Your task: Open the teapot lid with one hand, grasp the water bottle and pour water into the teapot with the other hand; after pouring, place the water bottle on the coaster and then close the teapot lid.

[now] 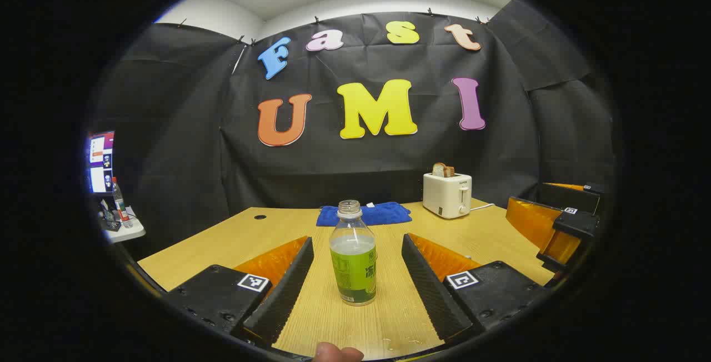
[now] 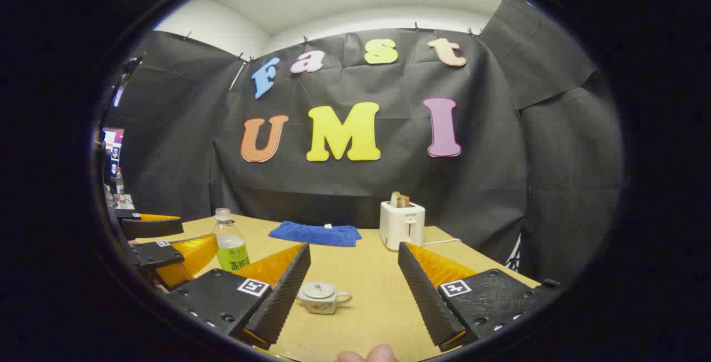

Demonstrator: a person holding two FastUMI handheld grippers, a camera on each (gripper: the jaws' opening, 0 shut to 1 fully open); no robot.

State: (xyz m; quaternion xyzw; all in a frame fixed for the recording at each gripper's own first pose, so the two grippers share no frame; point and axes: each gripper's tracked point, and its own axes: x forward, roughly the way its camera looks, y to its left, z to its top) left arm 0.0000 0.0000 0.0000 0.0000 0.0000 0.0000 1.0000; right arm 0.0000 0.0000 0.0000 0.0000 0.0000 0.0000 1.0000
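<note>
A: Where is the water bottle (image 1: 353,256) from your left tool (image 1: 356,284)?

B: Dead ahead, standing upright on the counter (image 1: 477,234), uncapped, between my spread fingers and touching neither. Its long axis is vertical, so I judge a straight push forward would bring it between the fingers at its green-labelled middle.

A: And the teapot (image 2: 322,297)?

B: It sits low on the counter in front of my right tool (image 2: 354,290), left of centre, close to that tool's left finger (image 2: 280,295). Its lid is on, its handle pointing to the right in the right gripper view. That tool is open too, holding nothing.

A: So which hand takes what?

B: My right is nearer the teapot, my left nearer the bottle. The lid comes first, I think: the right tool needs to shift a little left and come down over the knob.
</note>
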